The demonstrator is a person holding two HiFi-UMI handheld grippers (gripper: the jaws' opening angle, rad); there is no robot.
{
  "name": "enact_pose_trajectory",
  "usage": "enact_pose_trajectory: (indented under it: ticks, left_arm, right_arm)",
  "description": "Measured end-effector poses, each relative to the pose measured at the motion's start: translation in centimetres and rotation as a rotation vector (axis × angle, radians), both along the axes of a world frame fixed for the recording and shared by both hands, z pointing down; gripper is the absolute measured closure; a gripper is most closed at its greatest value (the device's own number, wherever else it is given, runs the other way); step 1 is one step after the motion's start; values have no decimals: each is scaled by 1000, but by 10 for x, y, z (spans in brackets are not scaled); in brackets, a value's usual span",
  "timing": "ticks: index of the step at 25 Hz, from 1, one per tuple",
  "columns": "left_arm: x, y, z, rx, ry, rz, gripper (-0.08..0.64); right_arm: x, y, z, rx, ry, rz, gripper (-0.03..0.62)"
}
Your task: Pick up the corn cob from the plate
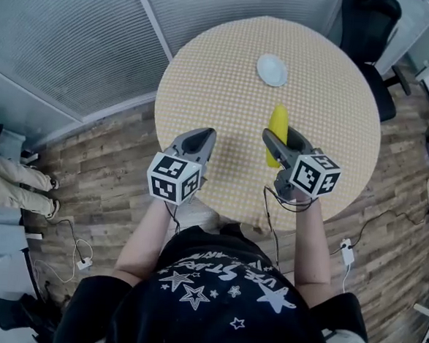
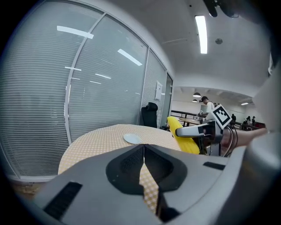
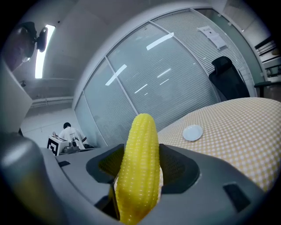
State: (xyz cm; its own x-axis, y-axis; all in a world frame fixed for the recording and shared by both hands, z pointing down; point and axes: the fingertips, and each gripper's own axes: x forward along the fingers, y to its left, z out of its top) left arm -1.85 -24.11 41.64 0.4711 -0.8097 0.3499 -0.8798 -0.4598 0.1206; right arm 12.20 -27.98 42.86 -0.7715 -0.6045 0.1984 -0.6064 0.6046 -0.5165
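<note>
A yellow corn cob [image 1: 277,129] is held above the round checked table [image 1: 221,79], with my right gripper [image 1: 279,144] shut on it. In the right gripper view the corn cob [image 3: 139,167] stands upright between the jaws. The small white plate [image 1: 271,69] lies bare at the table's far side, well beyond the cob; the same plate [image 3: 192,132] shows small in the right gripper view. My left gripper [image 1: 200,141] hovers over the table's near left part, jaws shut on nothing. In the left gripper view the corn cob [image 2: 182,137] and plate [image 2: 132,139] lie ahead.
A black office chair [image 1: 370,39] stands behind the table at the right. Glass walls with blinds [image 1: 78,33] run along the left. Cables and a white plug [image 1: 347,251] lie on the wooden floor. A person's legs [image 1: 19,183] show at the far left.
</note>
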Motion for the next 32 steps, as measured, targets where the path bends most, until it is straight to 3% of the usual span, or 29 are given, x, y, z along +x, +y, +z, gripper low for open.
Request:
enact_pose_trajectory:
  ticks: [6, 15, 32]
  left_arm:
    - [-4, 29, -10, 33, 19, 68, 549]
    - [-39, 86, -26, 69, 50, 133, 549]
    - [-105, 240, -40, 107, 110, 234, 549]
  right_arm:
    - [-5, 38, -13, 32, 34, 59, 331]
    - [-34, 104, -28, 41, 17, 152, 331]
    - [-88, 280, -43, 33, -24, 297, 331]
